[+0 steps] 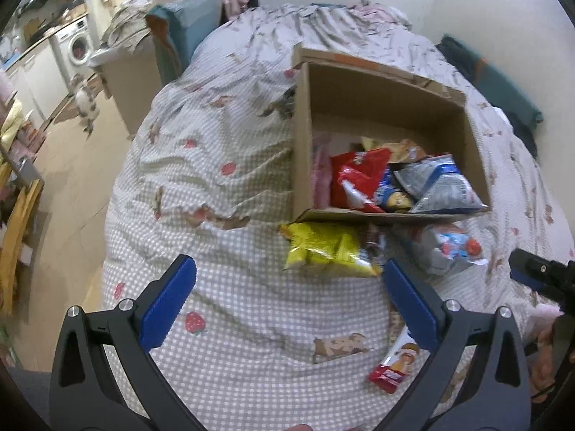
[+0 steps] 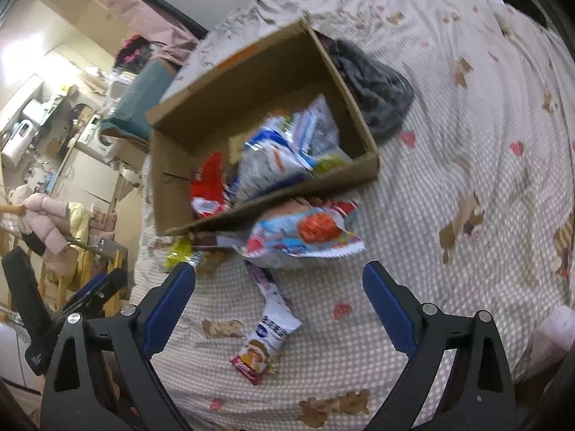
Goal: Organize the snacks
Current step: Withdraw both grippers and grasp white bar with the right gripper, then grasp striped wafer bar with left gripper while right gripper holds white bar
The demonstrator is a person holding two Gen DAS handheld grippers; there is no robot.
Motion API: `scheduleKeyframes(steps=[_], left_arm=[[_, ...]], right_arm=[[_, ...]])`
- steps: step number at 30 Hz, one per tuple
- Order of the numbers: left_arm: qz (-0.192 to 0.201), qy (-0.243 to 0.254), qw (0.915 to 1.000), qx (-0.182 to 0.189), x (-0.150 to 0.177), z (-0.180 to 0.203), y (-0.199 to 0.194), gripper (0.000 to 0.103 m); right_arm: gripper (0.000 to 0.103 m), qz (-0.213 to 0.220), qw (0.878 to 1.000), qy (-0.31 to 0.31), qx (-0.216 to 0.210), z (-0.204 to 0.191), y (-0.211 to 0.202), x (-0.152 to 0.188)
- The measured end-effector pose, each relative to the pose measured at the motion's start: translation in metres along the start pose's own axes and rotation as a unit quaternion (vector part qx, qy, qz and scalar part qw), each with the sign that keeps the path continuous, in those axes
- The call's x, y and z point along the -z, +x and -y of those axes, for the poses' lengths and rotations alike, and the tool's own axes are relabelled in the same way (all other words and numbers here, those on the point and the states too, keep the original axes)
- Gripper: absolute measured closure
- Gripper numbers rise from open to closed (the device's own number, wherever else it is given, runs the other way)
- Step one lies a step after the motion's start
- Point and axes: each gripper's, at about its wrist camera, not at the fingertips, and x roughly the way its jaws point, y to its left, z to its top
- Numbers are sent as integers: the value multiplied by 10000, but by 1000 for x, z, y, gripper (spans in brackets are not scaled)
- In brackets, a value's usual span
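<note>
An open cardboard box (image 1: 303,143) (image 2: 169,186) sits on the bed and holds several snack bags, among them a red one (image 1: 355,176) and a blue-white one (image 1: 442,186) (image 2: 273,165). Loose on the quilt in front of it lie a yellow bag (image 1: 327,249) (image 2: 178,251), a blue-and-red bag (image 1: 445,248) (image 2: 305,237) and a long red-and-white wafer pack (image 1: 395,366) (image 2: 269,327). My left gripper (image 1: 289,273) is open and empty, just short of the yellow bag. My right gripper (image 2: 278,276) is open and empty above the wafer pack; it also shows at the left wrist view's right edge (image 1: 532,273).
The bed has a checked quilt (image 1: 222,186) (image 2: 467,179). A dark grey cloth (image 2: 373,86) lies beside the box. Left of the bed are the floor, a cat (image 1: 84,102), a washing machine (image 1: 77,46) and cluttered furniture. A wall runs behind the bed.
</note>
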Motion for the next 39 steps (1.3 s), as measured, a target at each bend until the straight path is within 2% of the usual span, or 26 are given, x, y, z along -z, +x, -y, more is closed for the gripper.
scheduleKeyframes(steps=[6,8,11,13,14,16,17,19,21,24,25,29,34,36,39], left_arm=[[-318,-337,9989,27,1,-13,12,0],[-378,-315,9988,-18,2,-14,14,0],[-407,-375,9985,8,1,-15,14,0],[-461,-428,9980,62,0,-16,16,0],[-474,-444,9979,74,0,-16,16,0],[-449,-458,9979,67,-1,-16,15,0],[-428,-445,9981,46,-1,-16,14,0],[-401,-418,9983,2,-1,-17,13,0],[-430,-441,9981,-17,0,-19,15,0],[-539,-475,9974,46,2,-18,19,0],[-570,-441,9974,62,3,-15,20,0],[-650,-249,9976,72,10,-5,24,0],[-1180,52,9925,321,29,28,41,1],[-1354,280,9897,382,38,47,47,6],[-1615,638,9834,527,54,79,58,17]], right_arm=[[6,-532,9964,654,79,24,32,2],[6,-909,9936,667,88,23,49,6],[6,-1626,9837,749,-154,16,77,22],[8,-1911,9790,696,-151,8,92,33],[12,-2050,9772,542,-114,-1,101,39],[31,-2202,9751,256,-35,-15,113,45],[34,-2272,9738,21,108,-23,120,50],[56,-2335,9716,-217,309,-30,125,56],[64,-2314,9710,-385,467,-32,123,60],[84,-2239,9723,-498,452,-30,111,63],[86,-2219,9730,-492,407,-28,105,63],[87,-1921,9798,-548,130,-27,68,58],[87,-1191,9924,-296,-31,-5,22,47],[87,-970,9952,-104,-49,6,12,42],[87,-732,9973,53,-23,16,2,33]])
